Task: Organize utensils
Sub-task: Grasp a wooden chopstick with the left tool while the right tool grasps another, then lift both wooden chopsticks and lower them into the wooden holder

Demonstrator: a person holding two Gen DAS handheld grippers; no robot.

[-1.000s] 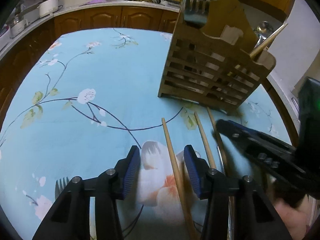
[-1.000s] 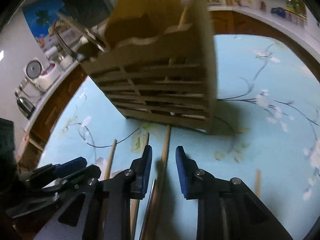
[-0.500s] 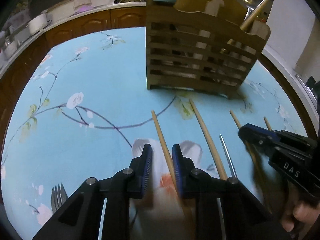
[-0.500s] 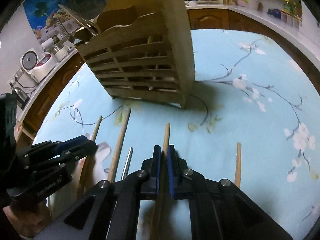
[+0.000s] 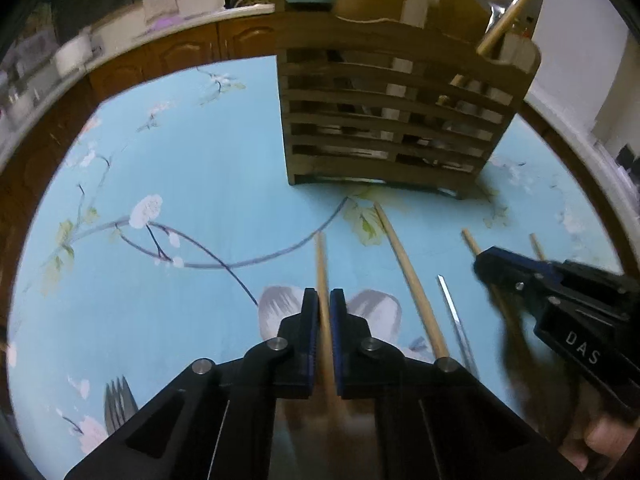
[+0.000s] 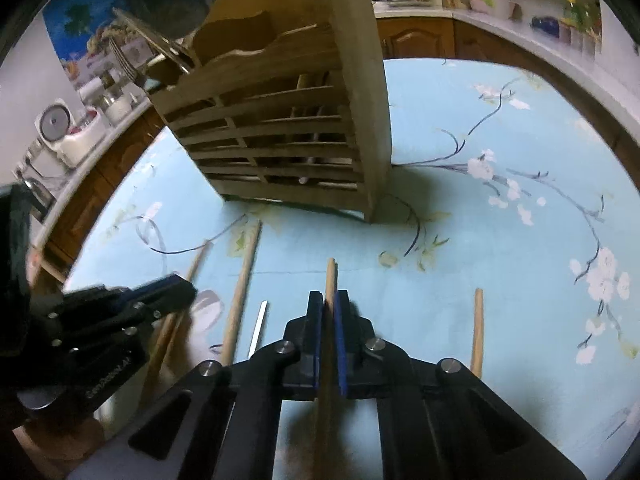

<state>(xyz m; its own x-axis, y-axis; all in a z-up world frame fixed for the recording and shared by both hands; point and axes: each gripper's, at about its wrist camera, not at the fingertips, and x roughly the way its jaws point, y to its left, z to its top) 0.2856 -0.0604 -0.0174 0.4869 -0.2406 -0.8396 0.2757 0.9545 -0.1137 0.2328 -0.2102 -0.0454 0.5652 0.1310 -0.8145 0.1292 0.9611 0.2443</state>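
Pinching a wooden chopstick (image 5: 322, 280) between its blue pads, the left gripper (image 5: 324, 300) pointed down at the floral blue tablecloth (image 5: 192, 168); its own view alone showed a fork (image 5: 118, 402) lying near the lower left edge, and, to the right, a second loose chopstick (image 5: 408, 280) beside a thin metal utensil tip (image 5: 450, 300); further right, the right gripper (image 5: 486, 266) appeared from the side, clamped on another stick. The right wrist view showed that gripper (image 6: 329, 312) head-on, pressed together on its own chopstick (image 6: 330, 276); only here was one more chopstick (image 6: 477, 326) seen lying alone off to the right, and the left gripper (image 6: 176, 288) at the left edge. Beyond the sticks stood the slatted wooden utensil holder (image 5: 392, 120) on the cloth; the left view showed a chopstick (image 5: 510, 16) leaning out of its right corner, while the right view showed metal cutlery (image 6: 148, 46) jutting from its left side; behind lay the kitchen counter (image 5: 160, 24).
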